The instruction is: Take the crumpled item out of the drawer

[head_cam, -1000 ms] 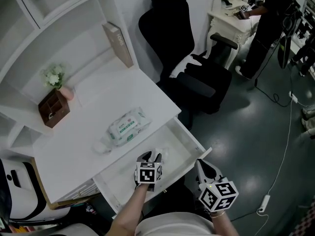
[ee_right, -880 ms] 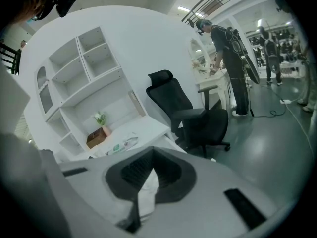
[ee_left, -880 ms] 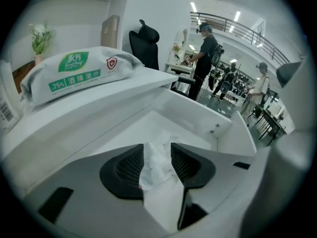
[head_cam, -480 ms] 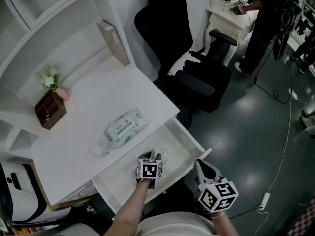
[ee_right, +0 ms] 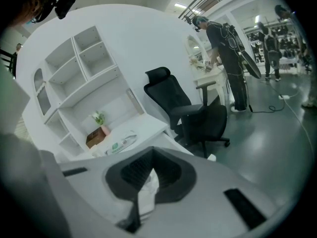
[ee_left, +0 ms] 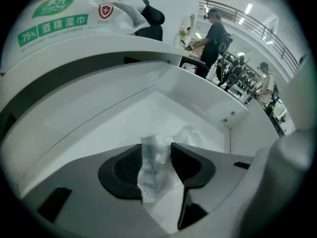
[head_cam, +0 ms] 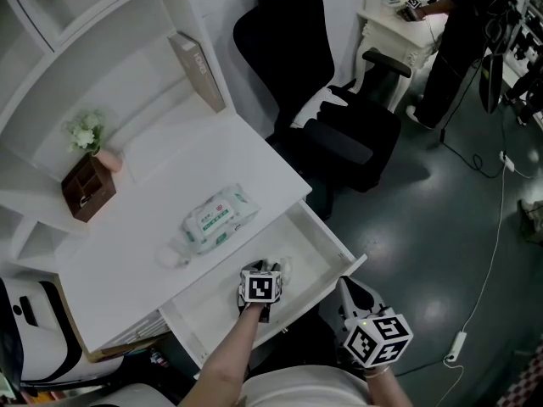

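The white drawer (head_cam: 336, 246) stands pulled out from under the desk. My left gripper (head_cam: 262, 270) reaches down into it and is shut on the crumpled clear plastic item (head_cam: 281, 267). In the left gripper view the crumpled item (ee_left: 152, 168) stands pinched between the two black pads (ee_left: 128, 165), with more of it lying on the drawer floor (ee_left: 148, 110) beyond. My right gripper (head_cam: 345, 285) hangs outside the drawer's front right corner, its jaws together. In its own view the right gripper (ee_right: 145, 181) points toward the desk and holds nothing I can make out.
A pack of wet wipes (head_cam: 219, 219) lies on the desk top just behind the drawer. A brown box (head_cam: 87, 186), flowers (head_cam: 86, 131) and a book (head_cam: 199, 70) sit at the back. A black office chair (head_cam: 331, 125) stands right of the desk. A person (head_cam: 462, 24) stands far right.
My left gripper has shifted slightly forward and to the right inside the drawer, still shut on the plastic. The right gripper has stayed where it was.
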A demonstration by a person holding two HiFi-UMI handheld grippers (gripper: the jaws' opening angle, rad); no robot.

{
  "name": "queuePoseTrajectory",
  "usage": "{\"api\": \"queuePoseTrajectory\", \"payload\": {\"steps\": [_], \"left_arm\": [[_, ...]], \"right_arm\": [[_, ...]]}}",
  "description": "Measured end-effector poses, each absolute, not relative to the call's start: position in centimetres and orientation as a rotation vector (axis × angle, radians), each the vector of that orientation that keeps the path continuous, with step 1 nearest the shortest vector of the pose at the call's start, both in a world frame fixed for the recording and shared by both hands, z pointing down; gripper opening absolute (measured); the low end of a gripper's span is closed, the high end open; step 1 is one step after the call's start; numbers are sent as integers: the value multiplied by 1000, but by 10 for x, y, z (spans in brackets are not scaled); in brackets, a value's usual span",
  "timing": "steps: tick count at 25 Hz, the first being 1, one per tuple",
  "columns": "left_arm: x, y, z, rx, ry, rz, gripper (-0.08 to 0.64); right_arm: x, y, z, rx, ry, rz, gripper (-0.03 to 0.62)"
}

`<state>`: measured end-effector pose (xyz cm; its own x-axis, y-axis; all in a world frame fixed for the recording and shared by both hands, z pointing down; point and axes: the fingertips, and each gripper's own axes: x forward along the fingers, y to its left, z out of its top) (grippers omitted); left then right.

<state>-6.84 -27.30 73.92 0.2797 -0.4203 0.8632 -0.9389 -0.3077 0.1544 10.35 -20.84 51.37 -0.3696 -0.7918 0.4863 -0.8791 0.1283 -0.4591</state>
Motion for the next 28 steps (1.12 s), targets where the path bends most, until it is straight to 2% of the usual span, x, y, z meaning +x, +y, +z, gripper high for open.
{"api": "queuePoseTrajectory", "payload": {"steps": [6,10,12,22,28], "left_arm": [[-66,-274,741,1882,-1210,979,164],[-58,-271,741,1912,-1186,1027,98],[-55,-270,739,1921,-1187,1045,87],[-52,-268,734,1950,-1141,1088,61],[-47,-279,702,2053,-1177,1029,57]], "right_arm": [[103,-206,516,1676,-2265,1083,2],[101,-205,516,1671,-2266,1082,2],[102,-205,516,1673,-2267,1078,2],[96,-203,513,1649,-2273,1066,2],[90,-202,513,1631,-2286,1058,2]]}}
